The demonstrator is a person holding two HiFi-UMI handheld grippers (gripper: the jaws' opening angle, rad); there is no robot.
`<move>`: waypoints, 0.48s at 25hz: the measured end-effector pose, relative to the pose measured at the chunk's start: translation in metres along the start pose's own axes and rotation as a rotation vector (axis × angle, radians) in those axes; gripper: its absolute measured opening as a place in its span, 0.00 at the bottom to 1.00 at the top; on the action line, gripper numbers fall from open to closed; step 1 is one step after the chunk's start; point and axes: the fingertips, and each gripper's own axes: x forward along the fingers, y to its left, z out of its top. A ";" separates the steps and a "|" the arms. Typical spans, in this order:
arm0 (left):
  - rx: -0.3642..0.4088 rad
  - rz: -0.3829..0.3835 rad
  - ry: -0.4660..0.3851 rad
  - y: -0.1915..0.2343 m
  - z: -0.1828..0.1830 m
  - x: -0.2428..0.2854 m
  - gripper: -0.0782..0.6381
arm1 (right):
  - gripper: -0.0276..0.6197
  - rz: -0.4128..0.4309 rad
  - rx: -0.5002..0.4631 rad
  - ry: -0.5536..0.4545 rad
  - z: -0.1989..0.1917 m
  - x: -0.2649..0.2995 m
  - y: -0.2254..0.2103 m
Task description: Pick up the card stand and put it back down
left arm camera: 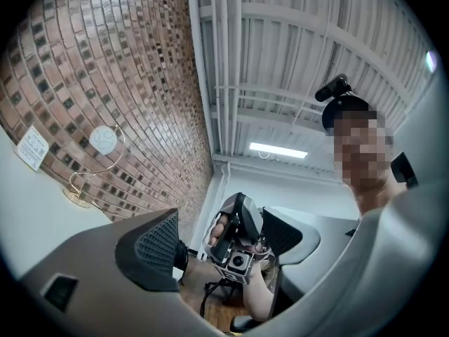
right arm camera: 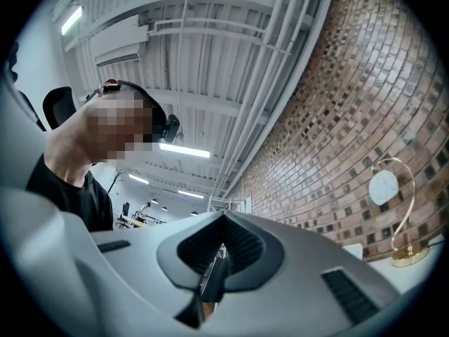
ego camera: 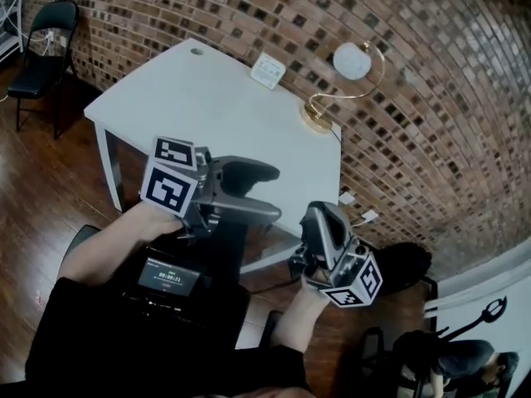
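Head view: the card stand (ego camera: 352,61) stands at the far right of the white table (ego camera: 207,106), by the brick wall (ego camera: 431,98), well apart from both tools. The left gripper (ego camera: 270,193) hovers at the table's near edge, the right gripper (ego camera: 319,222) off its near right corner

Left gripper view: jaws wide apart, holding nothing; the stand is at the left

Right gripper view: jaws pressed together, empty; the stand is at the right

An open, loft-style office or studio: brick wall (ego camera: 249,15), white worktop (ego camera: 207,106), wooden floor (ego camera: 41,189), folding chair (ego camera: 46,44), exposed metal ceiling (left arm camera: 295,62) with strip lights (left arm camera: 278,150).
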 end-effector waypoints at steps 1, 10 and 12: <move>0.000 0.000 0.000 -0.001 0.001 0.000 0.63 | 0.07 0.002 0.000 0.002 0.001 0.001 0.000; 0.004 0.015 0.000 0.004 -0.002 0.000 0.63 | 0.07 0.007 0.009 0.012 -0.005 0.000 -0.007; 0.002 0.017 0.001 0.004 -0.003 -0.001 0.63 | 0.07 0.005 0.009 0.014 -0.006 0.000 -0.007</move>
